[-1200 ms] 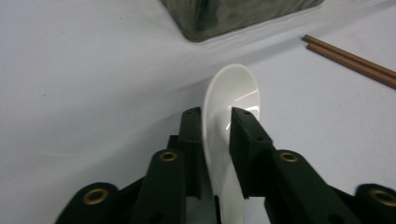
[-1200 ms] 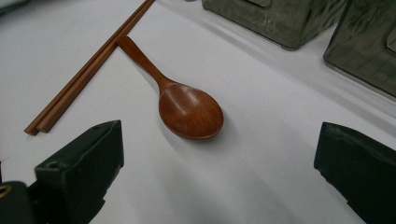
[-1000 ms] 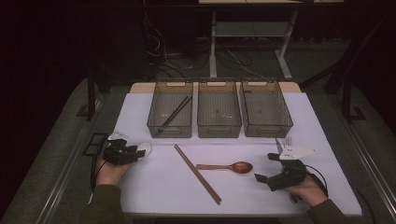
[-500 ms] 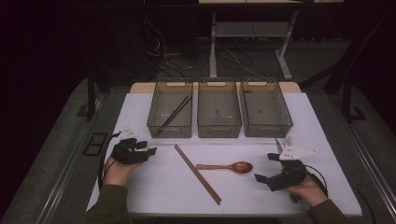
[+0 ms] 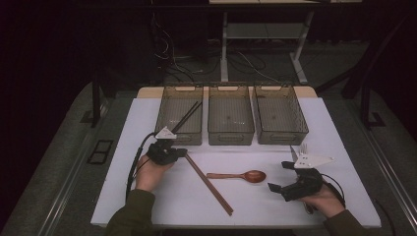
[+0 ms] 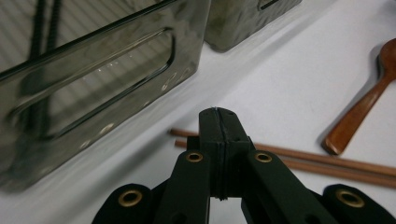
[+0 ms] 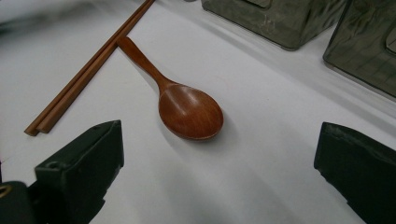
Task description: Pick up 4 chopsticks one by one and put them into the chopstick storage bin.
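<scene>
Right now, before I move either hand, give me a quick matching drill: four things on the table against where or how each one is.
Things:
1. left gripper
2. right gripper
3. spoon
4. dark chopsticks

States:
A. lying in the left bin
B. jaws wide apart, nothing between them
C. jaws shut, at the end of the brown chopsticks
D. flat on the white table, bowl toward the right gripper

Pairs: 1-C, 2-B, 3-D, 4-A
</scene>
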